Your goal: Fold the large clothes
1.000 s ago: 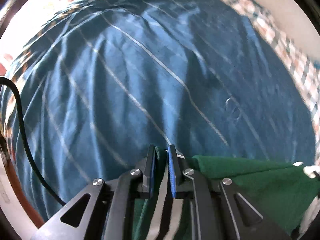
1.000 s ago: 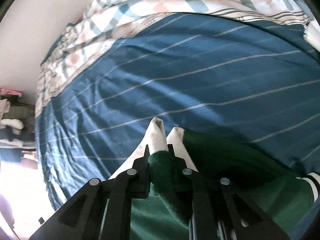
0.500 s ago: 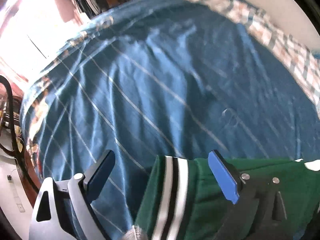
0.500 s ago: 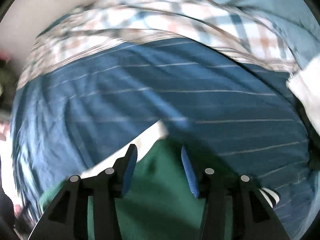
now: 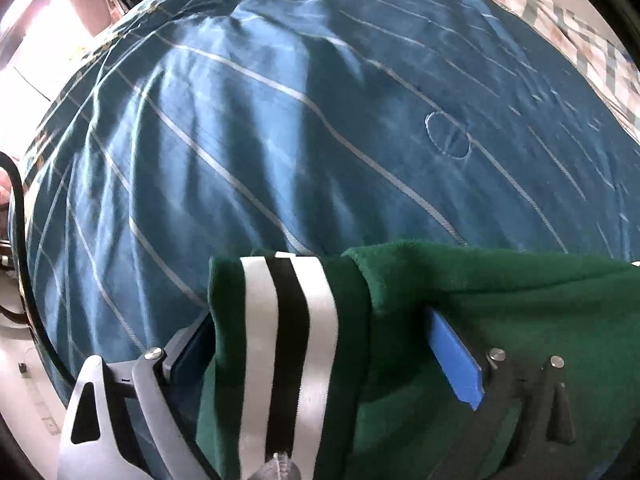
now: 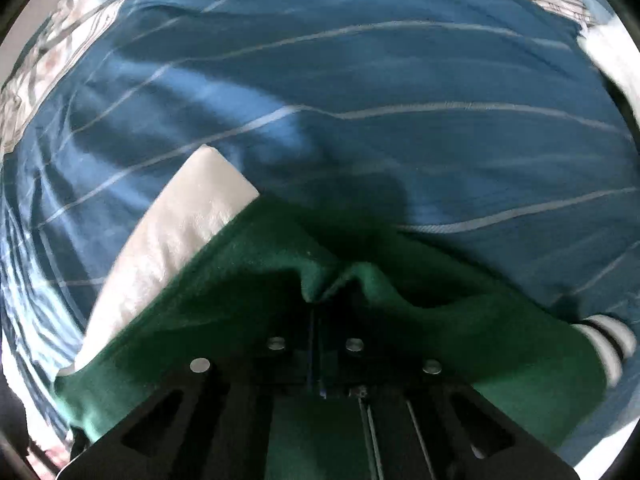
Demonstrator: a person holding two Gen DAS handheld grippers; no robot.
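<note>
- Green garment [image 5: 500,320] lies on the blue striped bedcover [image 5: 280,140], at the near edge of both wrist views; the striped cuff [image 5: 288,340] lies towards my left, the white panel [image 6: 172,240] shows in the right view.
- Left gripper [image 5: 320,344]: a second ago I had it pinched tight on the striped cuff. Now the jaws stand wide apart and are still spreading. The cuff lies loose between them, draped over the near end of the tool; the blue pad [image 5: 454,356] is clear of the cloth, which has folded over its far tip.
- Reading of that: the left side has let go. The cuff rests where it was carried, flat on the bedcover, so I judge this fold placed on the left.
- Right gripper [image 6: 316,308]: it was clamped on green cloth a second ago, opened about halfway, and is now together again, fingers down in a dark pinch of the garment. A small ridge of green rises right at the tips, so I take it as clamped on a fresh fold of cloth.
- Reading of that: a regrasp, not a release. The right side looks ready to draw the next fold.
- Plaid blanket [image 5: 580,40] lies at the far edge, well apart from the work.
- Risk, as I judge it: lifting the left tool may drag the draped cuff along and spoil the placed fold.
</note>
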